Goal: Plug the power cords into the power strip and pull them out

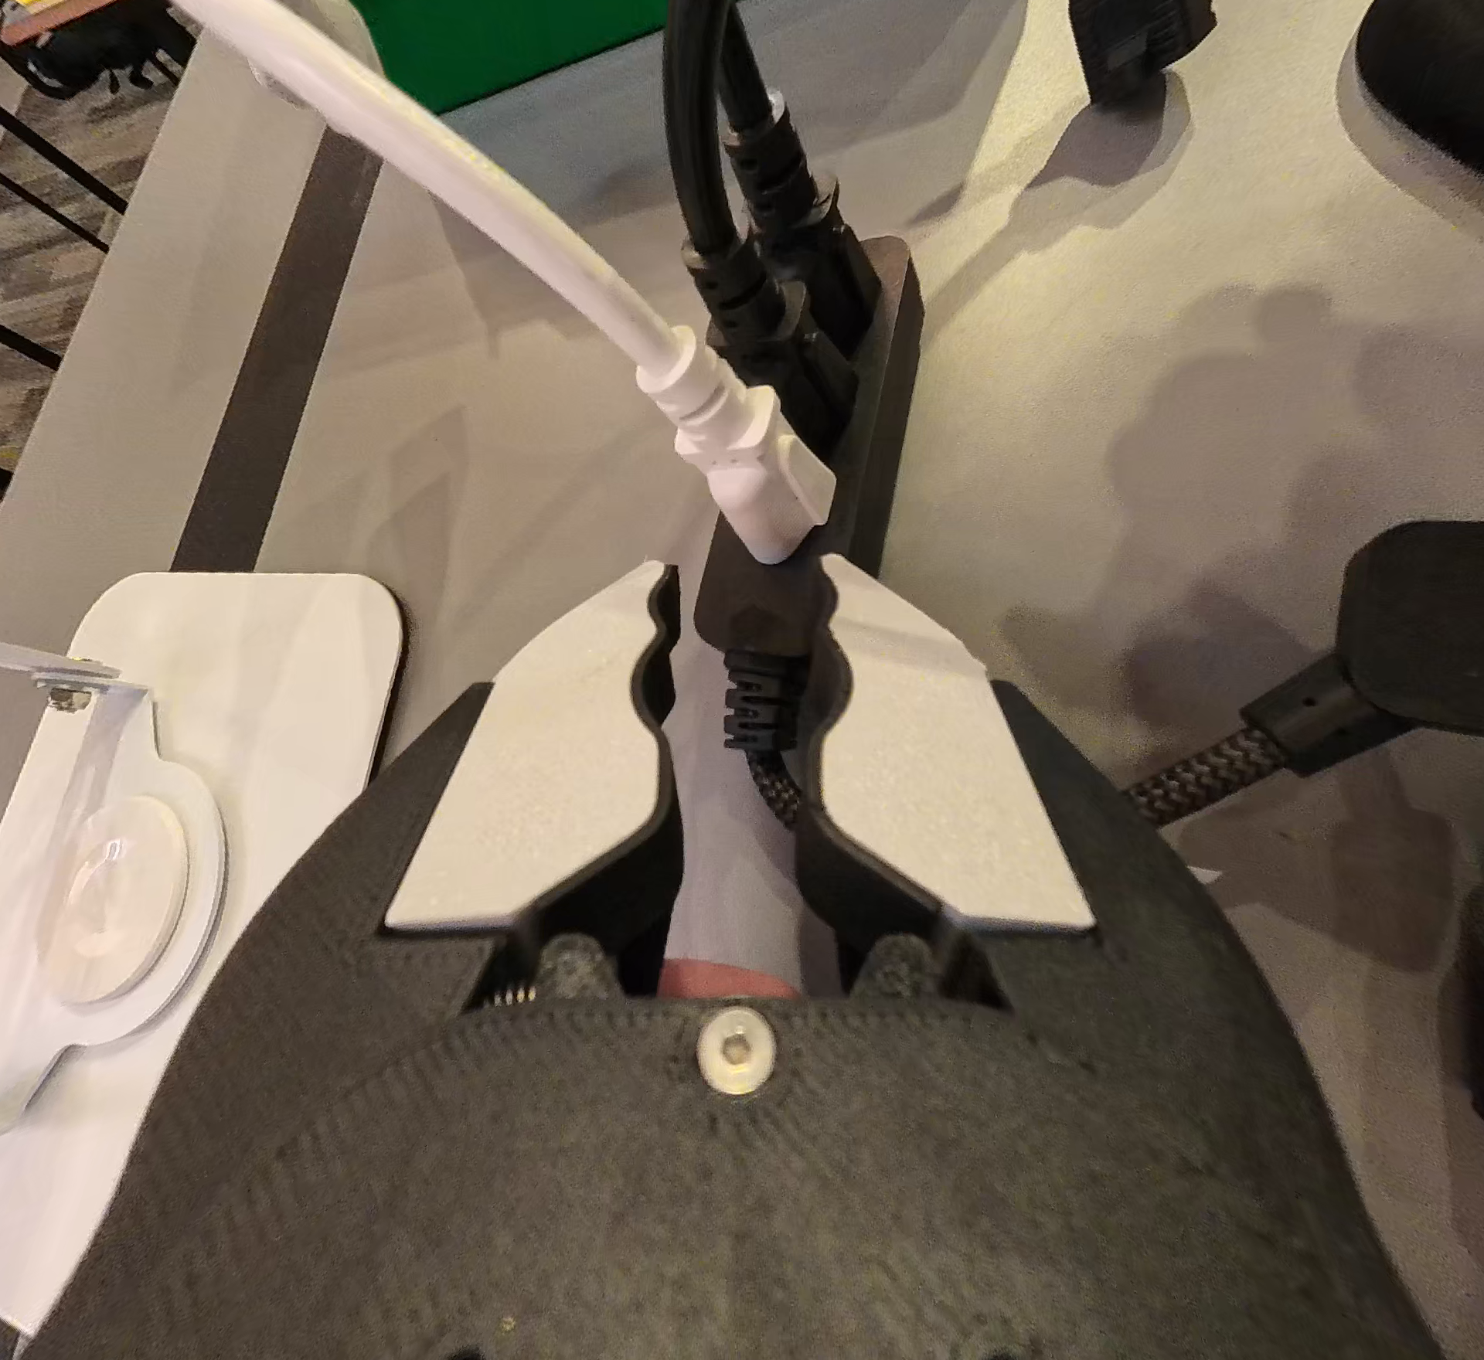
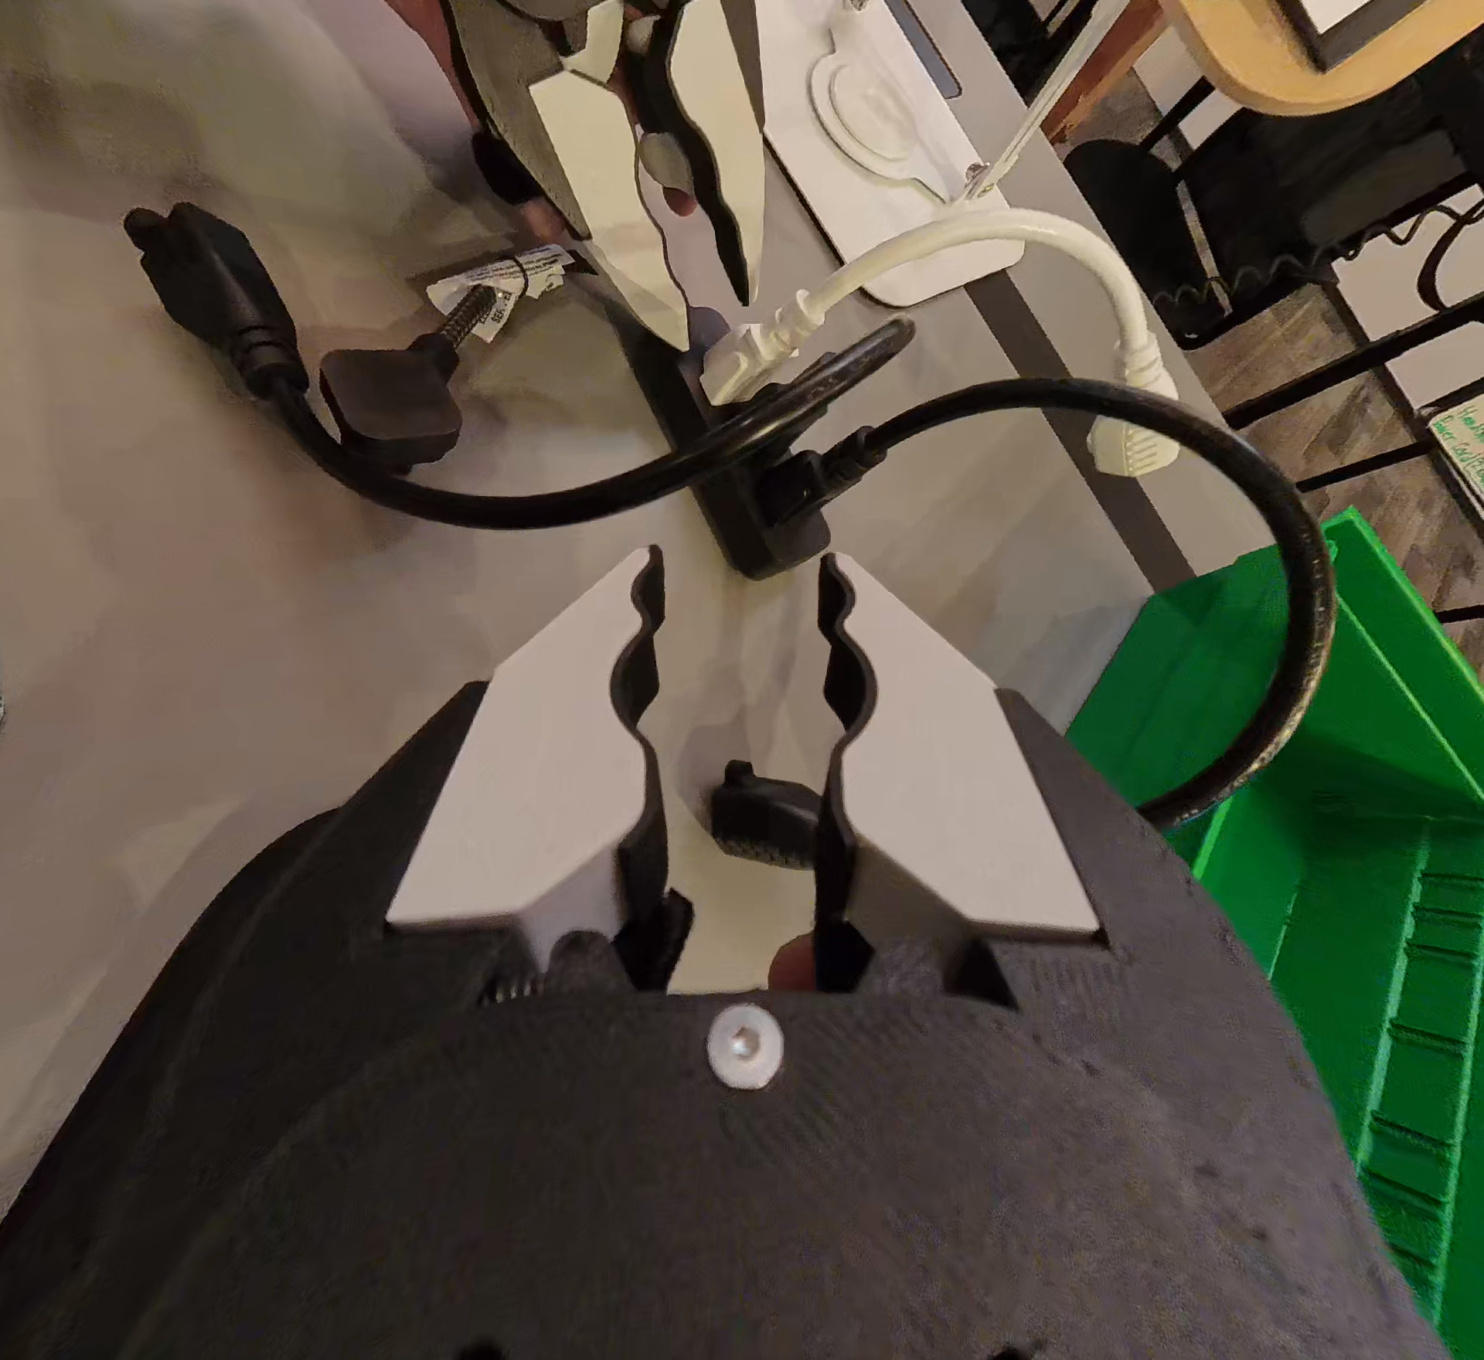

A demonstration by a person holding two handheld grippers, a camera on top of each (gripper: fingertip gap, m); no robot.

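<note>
Power strip point(image 1: 883, 390) lies mid-surface, well in from the edges, carrying two black plugs point(image 1: 803, 294) and one white plug point(image 1: 763, 470); left tool point(image 1: 751, 583) is closed on the strip's near end where its braided cord exits, apparently bracing it. Right tool point(image 2: 743, 575) hangs open and empty just short of the strip's other end, so the pull-out phase looks pending: next move needs it to close on a seated plug and draw straight out. Sockets and prongs are hidden beneath the plugs; seating depth unclear.
</note>
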